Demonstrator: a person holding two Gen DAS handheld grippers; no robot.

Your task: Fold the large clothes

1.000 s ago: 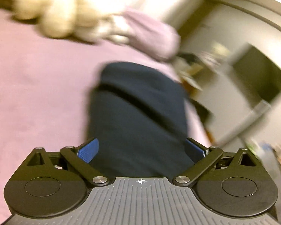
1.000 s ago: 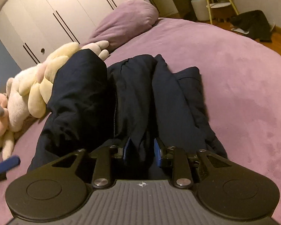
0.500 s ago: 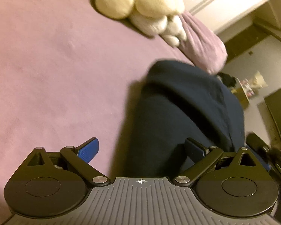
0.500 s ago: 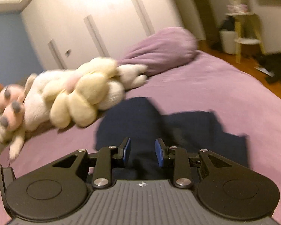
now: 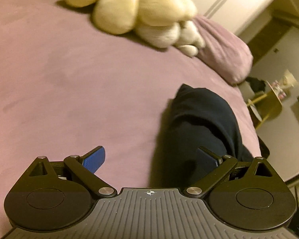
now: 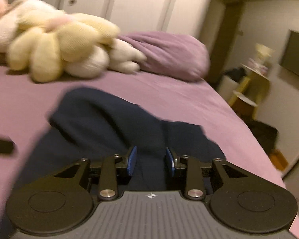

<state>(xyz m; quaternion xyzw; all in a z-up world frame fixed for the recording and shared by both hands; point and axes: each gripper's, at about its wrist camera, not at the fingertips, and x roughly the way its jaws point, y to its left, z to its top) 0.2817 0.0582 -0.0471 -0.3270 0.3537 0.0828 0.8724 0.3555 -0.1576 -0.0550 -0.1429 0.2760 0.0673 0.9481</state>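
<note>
A dark navy garment [image 6: 113,131], thick and jacket-like, lies bunched on the purple bed [image 6: 179,93] in front of me. It is folded over on itself into a long, rumpled bundle with soft rolled edges. Its far end is a rounded hump pointing toward the cream plush toy [image 6: 59,47] at the head of the bed, well apart from it. Seen from my left side, the garment [image 5: 201,123] is a narrow dark mound running along the bed's right edge, with the plush toy [image 5: 141,14] far beyond it. A fold of its cloth passes between the blue pads [image 6: 132,160] of my right claw [image 6: 151,161].
</note>
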